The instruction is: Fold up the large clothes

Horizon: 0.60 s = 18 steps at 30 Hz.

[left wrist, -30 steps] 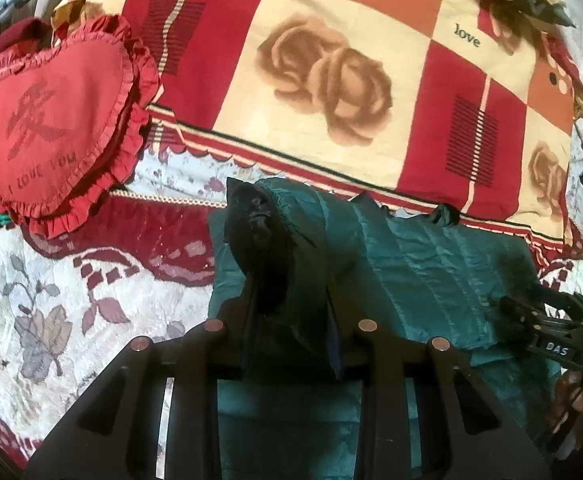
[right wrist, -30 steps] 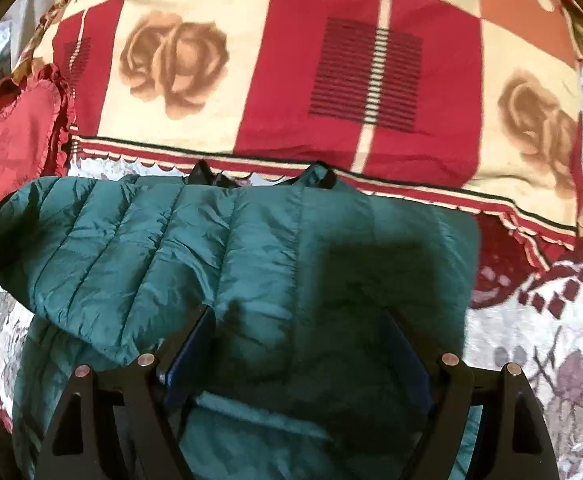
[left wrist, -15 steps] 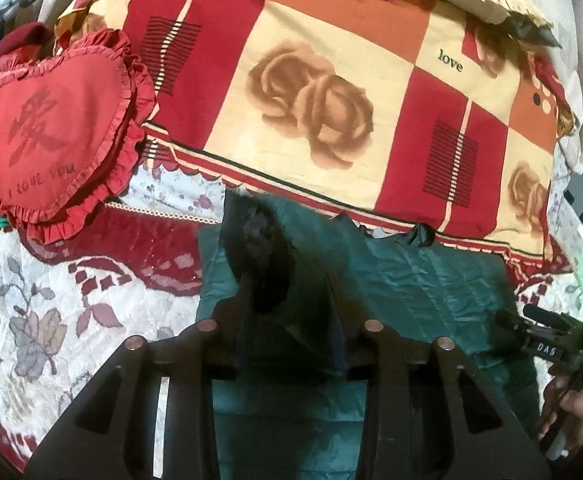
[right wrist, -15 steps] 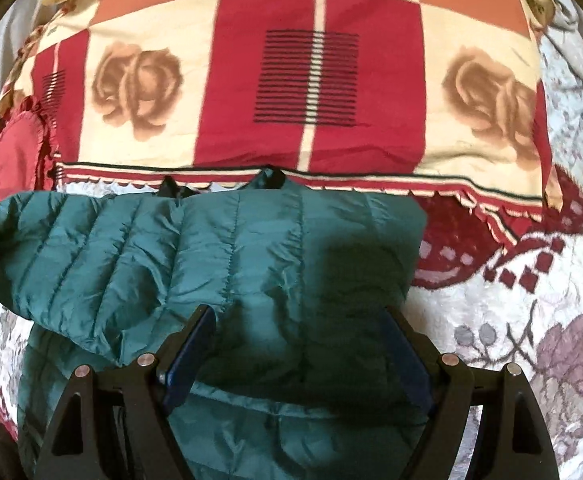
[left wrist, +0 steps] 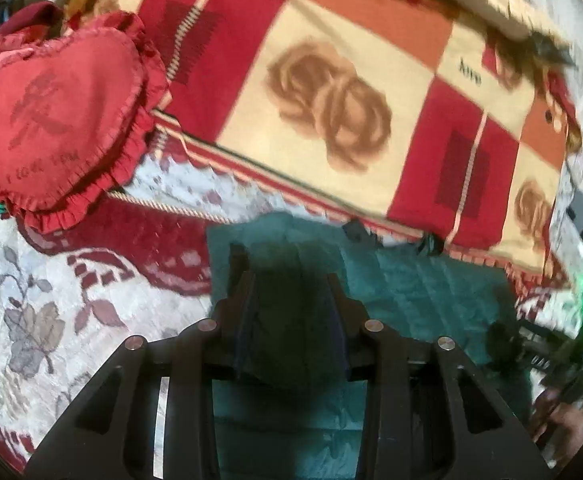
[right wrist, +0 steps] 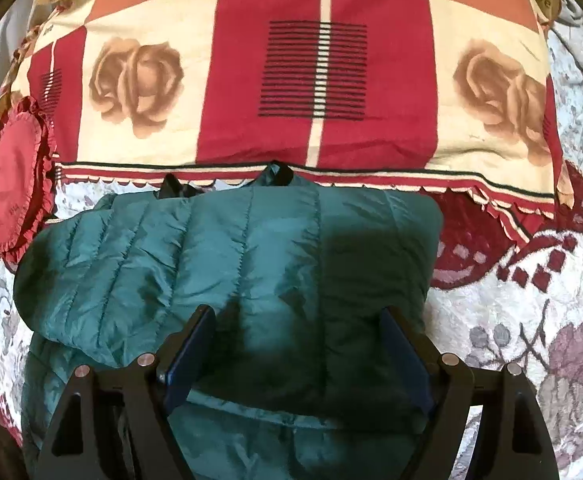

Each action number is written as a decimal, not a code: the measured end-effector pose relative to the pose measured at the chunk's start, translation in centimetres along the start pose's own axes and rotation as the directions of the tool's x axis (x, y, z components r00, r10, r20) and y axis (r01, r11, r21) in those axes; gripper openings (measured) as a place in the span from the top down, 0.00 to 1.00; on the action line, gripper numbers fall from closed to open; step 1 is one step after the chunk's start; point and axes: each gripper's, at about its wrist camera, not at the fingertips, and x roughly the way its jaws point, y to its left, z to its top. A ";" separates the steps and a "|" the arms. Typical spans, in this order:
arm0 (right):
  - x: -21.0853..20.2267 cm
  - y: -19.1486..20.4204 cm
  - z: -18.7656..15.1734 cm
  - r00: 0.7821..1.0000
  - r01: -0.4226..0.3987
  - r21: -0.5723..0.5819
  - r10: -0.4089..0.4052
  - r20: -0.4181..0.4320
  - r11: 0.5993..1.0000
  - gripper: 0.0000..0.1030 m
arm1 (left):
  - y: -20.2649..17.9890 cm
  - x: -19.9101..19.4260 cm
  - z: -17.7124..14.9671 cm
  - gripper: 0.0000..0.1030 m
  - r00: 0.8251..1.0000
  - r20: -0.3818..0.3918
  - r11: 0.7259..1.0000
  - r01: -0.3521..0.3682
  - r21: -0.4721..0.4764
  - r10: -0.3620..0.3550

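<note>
A red heart cushion [left wrist: 51, 120] (lettering blurred) lies far left on the floral bedspread [left wrist: 31, 300], the rose blanket [right wrist: 311, 72] beyond, the green jacket [right wrist: 231, 264] central; left gripper [left wrist: 291, 280] pinches its fold, having just loosened slightly, right gripper [right wrist: 299, 320] spread wide above.

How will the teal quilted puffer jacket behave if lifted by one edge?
The teal quilted puffer jacket would probably droop: its folded layers sag and crease. The shiny shell looks slippery, so a pinch may slide. Puffy quilting suggests it is light for its bulk.
</note>
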 end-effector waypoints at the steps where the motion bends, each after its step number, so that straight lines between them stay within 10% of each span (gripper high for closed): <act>1: 0.0 0.2 0.1 1.000 0.005 -0.007 -0.005 0.000 1.000 0.21 | -0.4 0.7 -0.5 0.68 1.000 -0.016 1.000 -0.009 0.012 0.009; 18: 4.5 1.1 -0.3 0.995 0.054 -0.046 -0.058 -0.083 0.997 0.17 | -0.4 8.8 -2.8 0.68 0.987 -0.106 0.993 -0.114 0.041 0.117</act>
